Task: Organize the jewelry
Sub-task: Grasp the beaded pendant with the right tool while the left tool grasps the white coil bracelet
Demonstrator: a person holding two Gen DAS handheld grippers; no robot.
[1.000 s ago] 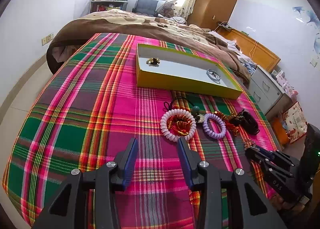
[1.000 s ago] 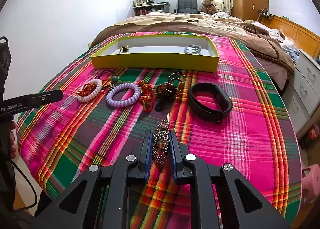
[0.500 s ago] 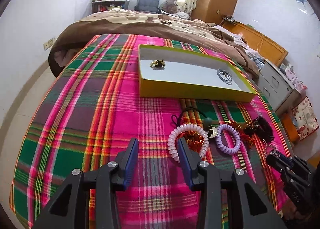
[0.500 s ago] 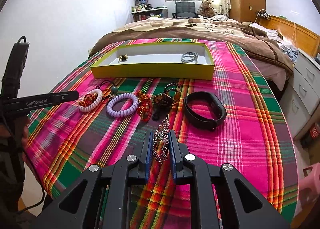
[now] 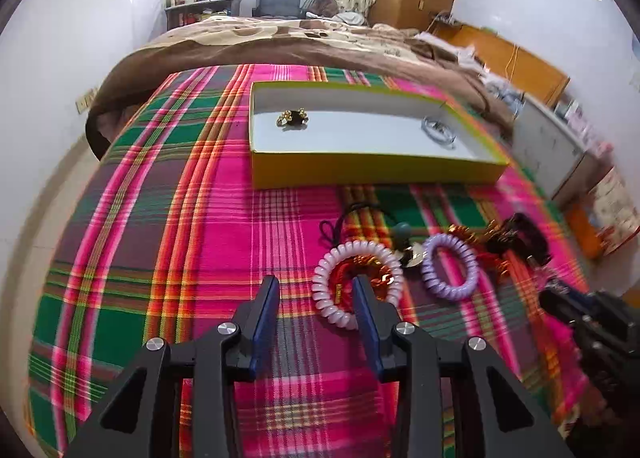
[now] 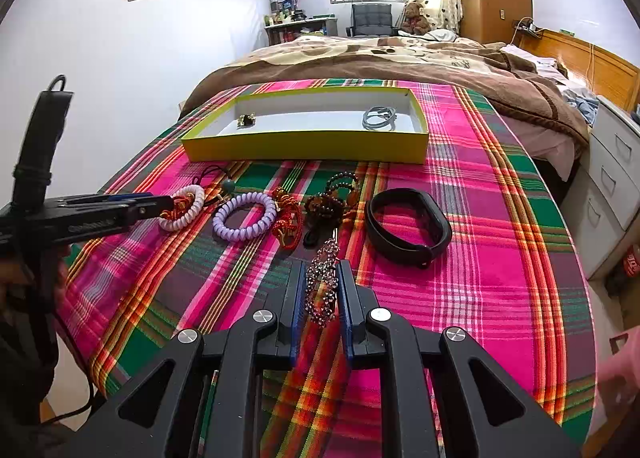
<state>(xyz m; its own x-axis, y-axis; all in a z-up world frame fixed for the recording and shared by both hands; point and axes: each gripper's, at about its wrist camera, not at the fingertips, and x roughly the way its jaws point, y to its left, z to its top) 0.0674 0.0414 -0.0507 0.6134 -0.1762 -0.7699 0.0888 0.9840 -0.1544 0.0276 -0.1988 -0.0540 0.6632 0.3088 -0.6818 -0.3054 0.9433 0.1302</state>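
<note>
Plaid bedspread (image 6: 500,258) | right tongs (image 5: 580,310) blurred, cut off at frame edge

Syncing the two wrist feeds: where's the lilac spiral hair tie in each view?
Left wrist: lilac spiral hair tie lies right of centre, just right of the white spiral tie.
Right wrist: the lilac tie lies left of centre, between the white tie and the red cord piece.
Shared landmark: the yellow tray lies beyond it in both.
</note>
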